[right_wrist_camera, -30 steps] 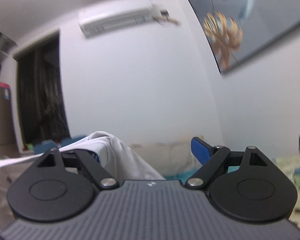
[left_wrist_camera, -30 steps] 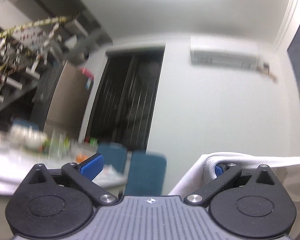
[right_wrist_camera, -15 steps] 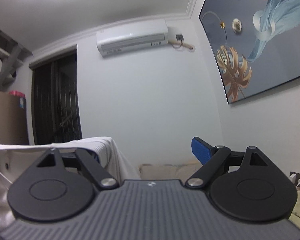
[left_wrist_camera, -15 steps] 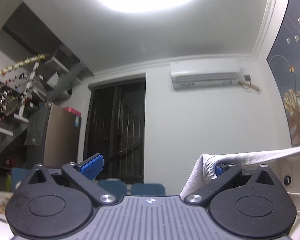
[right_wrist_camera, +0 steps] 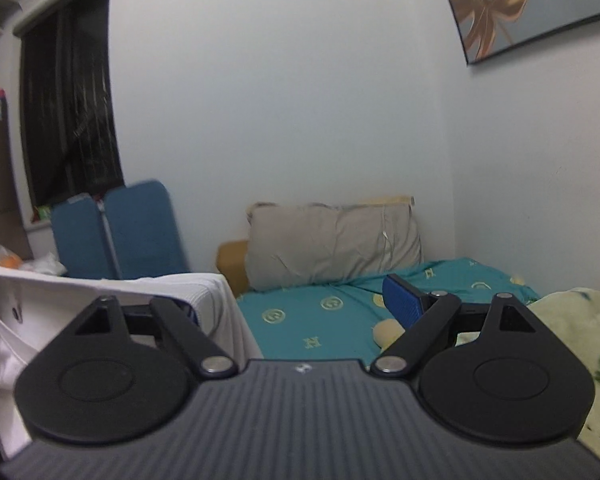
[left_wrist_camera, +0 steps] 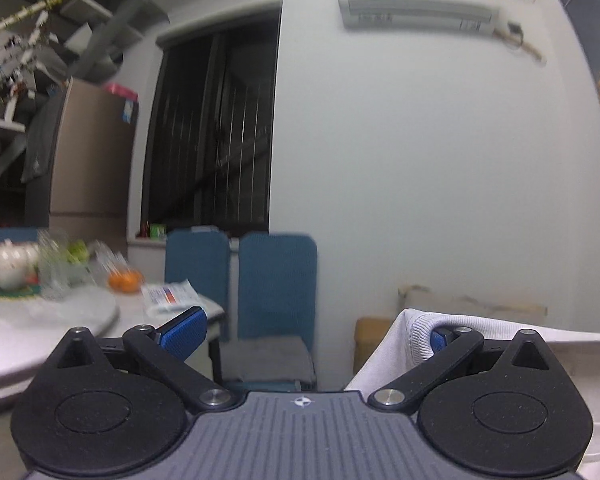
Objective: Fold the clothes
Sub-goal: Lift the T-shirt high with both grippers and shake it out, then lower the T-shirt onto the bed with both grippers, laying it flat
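Both grippers were spread wide, fingers released, but each had the white garment (left_wrist_camera: pixel 404 344) hooked over one finger. On the left gripper (left_wrist_camera: pixel 312 332) the ribbed hem draped over the right-hand finger (left_wrist_camera: pixel 436 340), with the other finger (left_wrist_camera: pixel 182 330) bare. On the right gripper (right_wrist_camera: pixel 296 308) the cloth (right_wrist_camera: pixel 204 292) hung over the left-hand finger, and the blue one (right_wrist_camera: pixel 400 300) was free. So the garment was stretched in the air between them, top edge pretty taut.

Past the left gripper: a desk (left_wrist_camera: pixel 60 320) edge at left, cluttered, then two blue chairs (left_wrist_camera: pixel 276 280), open gap in between. Past the right one: bed (right_wrist_camera: pixel 320 316) with a teal sheet, pillow (right_wrist_camera: pixel 332 248) against the wall, blanket (right_wrist_camera: pixel 572 320) at the right edge.
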